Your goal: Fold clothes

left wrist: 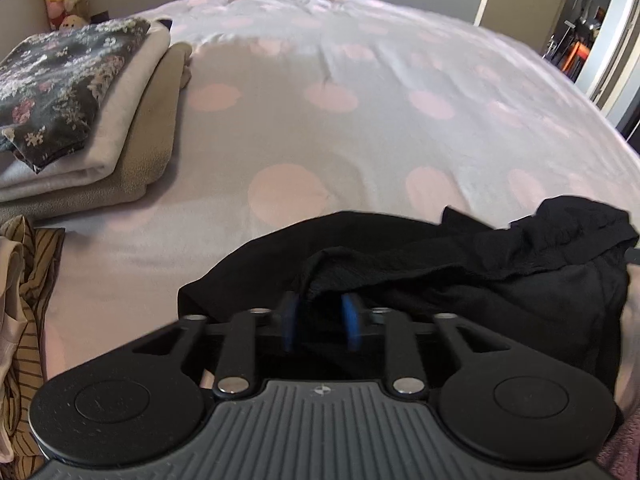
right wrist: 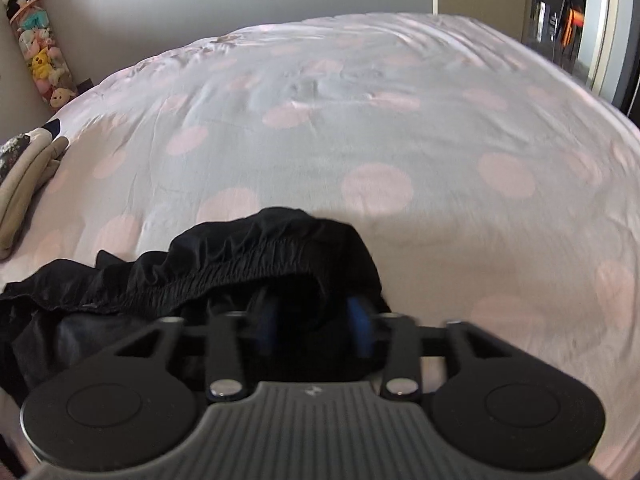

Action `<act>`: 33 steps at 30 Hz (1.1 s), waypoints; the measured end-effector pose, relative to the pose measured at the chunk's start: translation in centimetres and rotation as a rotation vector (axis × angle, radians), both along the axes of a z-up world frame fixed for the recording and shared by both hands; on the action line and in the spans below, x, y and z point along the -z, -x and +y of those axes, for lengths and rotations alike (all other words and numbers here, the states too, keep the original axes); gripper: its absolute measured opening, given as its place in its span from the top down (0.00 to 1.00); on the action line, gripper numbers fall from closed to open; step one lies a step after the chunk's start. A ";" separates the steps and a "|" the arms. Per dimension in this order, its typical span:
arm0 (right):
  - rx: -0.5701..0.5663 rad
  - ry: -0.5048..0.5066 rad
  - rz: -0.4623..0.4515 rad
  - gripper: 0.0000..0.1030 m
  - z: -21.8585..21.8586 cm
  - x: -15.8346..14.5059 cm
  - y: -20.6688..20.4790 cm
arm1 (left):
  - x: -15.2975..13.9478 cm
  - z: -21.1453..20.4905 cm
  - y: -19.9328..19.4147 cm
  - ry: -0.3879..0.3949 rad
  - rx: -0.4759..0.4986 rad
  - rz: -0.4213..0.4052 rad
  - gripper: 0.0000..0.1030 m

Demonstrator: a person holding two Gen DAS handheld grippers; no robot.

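A crumpled black fabric garment with a gathered elastic waistband (right wrist: 256,264) lay at the near edge of the pale pink-dotted bedspread (left wrist: 360,128). The left gripper (left wrist: 319,312) pinched a fold of it between blue pads; the right gripper (right wrist: 316,320) clamped its waistband. A stack of folded clothes (left wrist: 80,112) sat far left.

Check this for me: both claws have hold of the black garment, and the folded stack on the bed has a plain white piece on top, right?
Not quite. The top piece of the folded stack is dark floral, not plain white; the left wrist view shows it. Both claws do appear to grip the black garment.
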State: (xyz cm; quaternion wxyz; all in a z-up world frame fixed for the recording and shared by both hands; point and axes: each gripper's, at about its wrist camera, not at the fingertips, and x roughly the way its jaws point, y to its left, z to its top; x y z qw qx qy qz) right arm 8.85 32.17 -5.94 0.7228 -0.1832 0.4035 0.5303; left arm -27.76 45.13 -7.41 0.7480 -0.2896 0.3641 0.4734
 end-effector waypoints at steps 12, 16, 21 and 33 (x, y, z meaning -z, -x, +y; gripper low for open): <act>-0.306 0.301 0.233 0.08 -0.9 3.2 7.3 | -0.8 -2.1 -8.5 -0.095 0.410 0.095 0.36; -0.342 0.344 0.243 0.08 0.1 4.3 10.3 | 1.0 -1.2 -10.4 -0.079 0.418 0.154 0.37; -0.330 0.320 0.228 0.07 0.8 4.9 13.6 | 2.1 -0.3 -10.4 -0.037 0.386 0.149 0.53; -0.355 0.243 -0.070 0.91 -0.9 0.7 17.6 | 0.1 -0.5 -8.8 -0.105 0.337 0.028 0.95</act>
